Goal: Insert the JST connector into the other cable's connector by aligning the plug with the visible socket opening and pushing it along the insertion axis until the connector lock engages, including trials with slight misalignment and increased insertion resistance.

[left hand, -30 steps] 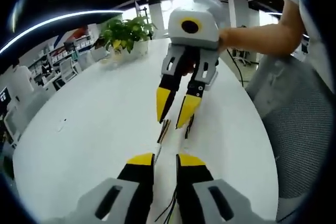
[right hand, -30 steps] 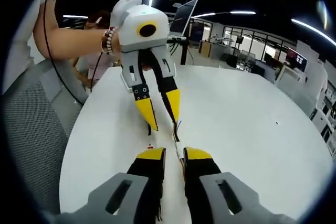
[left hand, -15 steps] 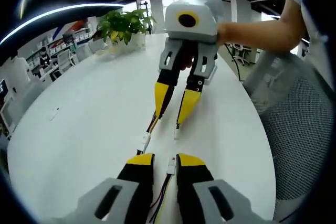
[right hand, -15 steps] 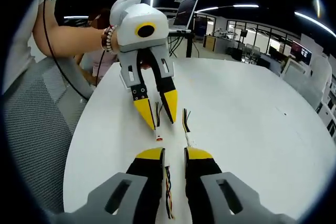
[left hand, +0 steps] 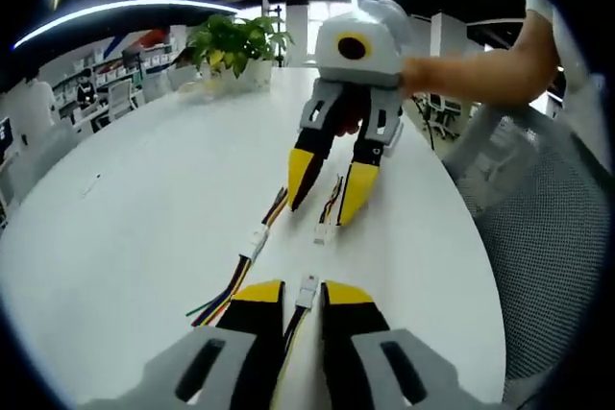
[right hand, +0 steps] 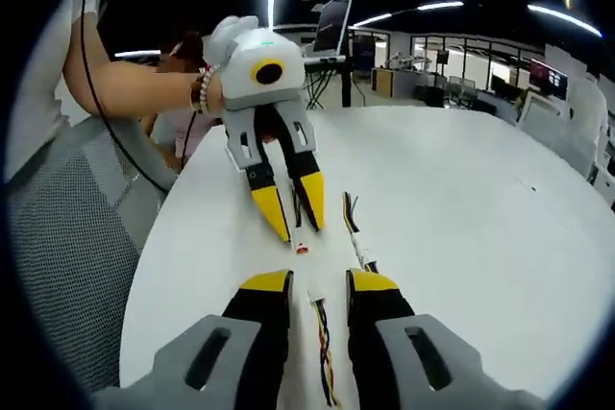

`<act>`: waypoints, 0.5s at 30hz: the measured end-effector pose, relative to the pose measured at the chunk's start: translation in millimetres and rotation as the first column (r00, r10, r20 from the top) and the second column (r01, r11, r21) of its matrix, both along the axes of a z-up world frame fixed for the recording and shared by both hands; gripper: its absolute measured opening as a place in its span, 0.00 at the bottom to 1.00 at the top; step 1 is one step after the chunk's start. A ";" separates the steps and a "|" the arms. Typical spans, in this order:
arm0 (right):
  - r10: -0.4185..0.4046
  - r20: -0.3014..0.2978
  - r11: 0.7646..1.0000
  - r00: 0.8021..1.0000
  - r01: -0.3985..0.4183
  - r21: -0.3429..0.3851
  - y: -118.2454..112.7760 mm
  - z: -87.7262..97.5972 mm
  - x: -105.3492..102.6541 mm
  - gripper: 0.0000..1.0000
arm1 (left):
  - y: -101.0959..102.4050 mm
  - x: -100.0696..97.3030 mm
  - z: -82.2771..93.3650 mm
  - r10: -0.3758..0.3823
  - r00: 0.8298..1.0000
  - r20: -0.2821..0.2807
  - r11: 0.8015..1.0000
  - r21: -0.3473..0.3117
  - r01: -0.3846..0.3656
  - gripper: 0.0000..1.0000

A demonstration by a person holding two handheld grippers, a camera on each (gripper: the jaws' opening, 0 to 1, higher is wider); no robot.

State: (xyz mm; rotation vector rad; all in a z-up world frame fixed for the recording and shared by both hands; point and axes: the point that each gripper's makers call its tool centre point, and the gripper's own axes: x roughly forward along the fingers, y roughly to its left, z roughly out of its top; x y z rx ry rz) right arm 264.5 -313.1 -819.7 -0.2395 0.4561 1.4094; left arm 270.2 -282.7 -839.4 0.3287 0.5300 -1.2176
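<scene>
Two cable ends lie apart on the white table [left hand: 144, 199], facing each other. One white connector [left hand: 307, 287] rests between the jaws of my left gripper [left hand: 303, 293], which is open, with its wires trailing back under them. In the right gripper view that connector [right hand: 302, 248] sits just in front of the left gripper [right hand: 295, 218]. The other white connector [left hand: 325, 230] lies below the tips of my right gripper [left hand: 329, 194], also open. Its coloured wires [right hand: 322, 333] run between the right gripper's [right hand: 319, 283] own jaws.
A third cable with a white connector [left hand: 254, 240] and coloured wires lies beside the pair, also seen as a cable [right hand: 357, 232]. A potted plant [left hand: 231, 45] stands at the table's far end. A mesh chair [left hand: 548, 237] and a person's arm [right hand: 135, 84] are at the table edge.
Both grippers have drawn back and up from each other. The cables, earlier right at the fingertips, now lie free on the table. The right gripper's jaws stand wider apart.
</scene>
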 end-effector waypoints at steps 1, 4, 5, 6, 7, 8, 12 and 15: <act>-0.009 -0.013 0.999 1.000 0.009 0.037 0.6 3.2 0.4 0.21 | -1.6 -0.9 2.3 0.012 1.000 -0.016 0.999 -0.039 -0.013 0.08; -0.052 -0.062 0.988 0.997 0.061 0.145 -1.5 9.0 5.6 0.21 | 0.6 -0.1 4.6 0.051 0.997 -0.065 0.990 -0.127 -0.058 0.08; -0.062 -0.074 0.984 0.995 0.074 0.165 -3.1 9.1 6.6 0.21 | 3.0 0.3 3.1 0.041 0.998 -0.056 0.992 -0.120 -0.047 0.08; -0.081 -0.097 0.977 0.992 0.098 0.187 -5.6 8.3 8.4 0.21 | 4.0 0.0 3.8 0.039 0.998 -0.055 0.990 -0.133 -0.046 0.08; -0.094 -0.101 0.974 0.990 0.113 0.198 -7.5 7.1 10.5 0.21 | 3.3 -1.1 5.6 0.037 0.997 -0.060 0.987 -0.153 -0.046 0.08; -0.109 -0.106 0.972 0.988 0.128 0.194 -9.9 3.8 12.3 0.21 | 2.4 -1.8 7.7 0.037 0.997 -0.067 0.982 -0.182 -0.048 0.07; -0.105 -0.109 0.974 0.988 0.125 0.191 -11.2 -6.9 8.3 0.20 | 4.8 -4.3 2.6 0.043 0.996 -0.081 0.977 -0.205 -0.059 0.05; -0.075 -0.070 0.982 0.995 0.086 0.166 -7.1 -11.6 4.1 0.19 | 2.5 -9.4 -1.2 0.020 0.996 -0.081 0.980 -0.196 -0.036 0.00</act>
